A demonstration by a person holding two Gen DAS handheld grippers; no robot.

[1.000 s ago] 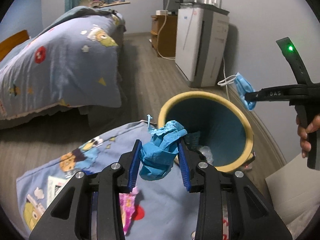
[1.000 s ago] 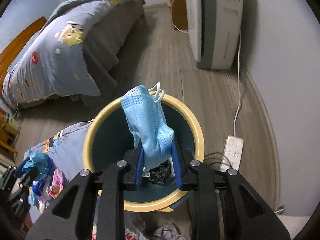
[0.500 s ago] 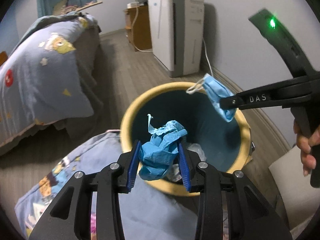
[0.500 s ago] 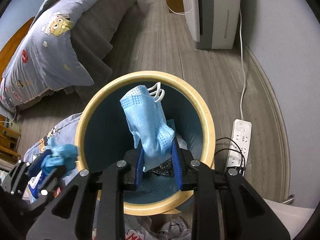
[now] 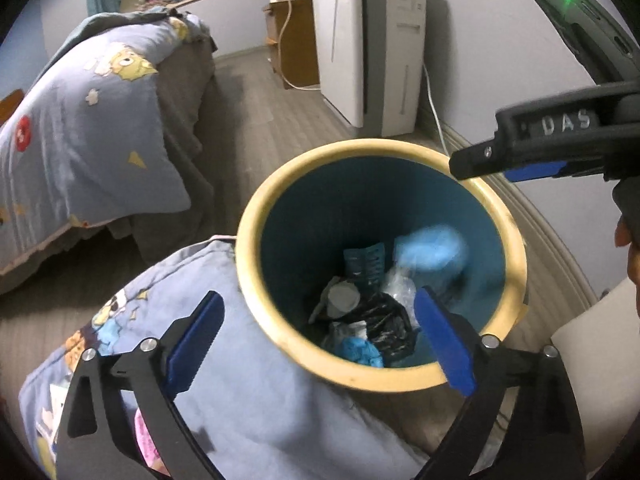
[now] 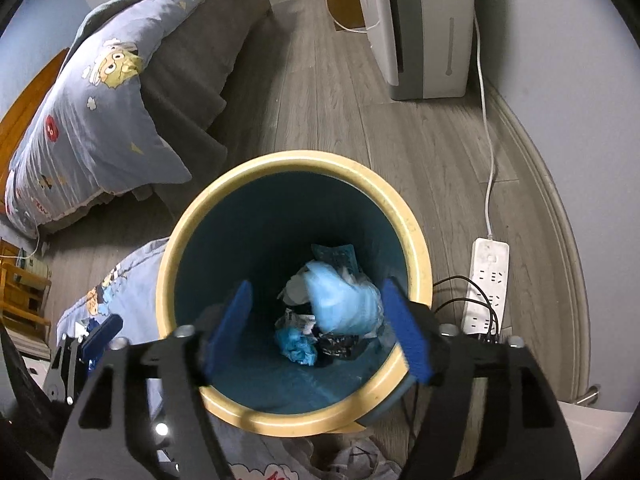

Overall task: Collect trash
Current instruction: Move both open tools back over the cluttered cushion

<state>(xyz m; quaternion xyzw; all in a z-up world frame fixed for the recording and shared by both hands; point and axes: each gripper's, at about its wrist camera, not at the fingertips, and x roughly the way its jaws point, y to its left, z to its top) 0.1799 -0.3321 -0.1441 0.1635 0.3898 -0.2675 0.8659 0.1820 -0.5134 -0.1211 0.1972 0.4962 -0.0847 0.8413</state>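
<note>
- Grippers were both spread wide and empty: the left gripper (image 5: pixel 318 330) and the right gripper (image 6: pixel 318 330) hung over the mouth of the round bin with a cream rim and a teal inner wall (image 6: pixel 414 236), probably so that the trash would drop straight inside.
- Directly below the right gripper, the soft light-blue face mask (image 6: pixel 340 300) looked blurred, so I judged it was falling or just landing on the pile at the bottom.
- Below the left gripper and close to the near wall, the crumpled darker-blue paper wad (image 5: pixel 360 350) lay beside a shiny, wrinkled black plastic bag (image 5: pixel 382 326) and a grey disc-like piece (image 5: pixel 342 296).
- To the left of the left gripper, a thin blue cartoon-print blanket (image 5: pixel 248 392) pressed against the bin wall; some pink scrap (image 5: pixel 146 436) showed near it, perhaps more trash.
- To the right of the right gripper, a hard white power strip (image 6: pixel 490 276) lay on the grey wooden floor (image 6: pixel 332 92).
</note>
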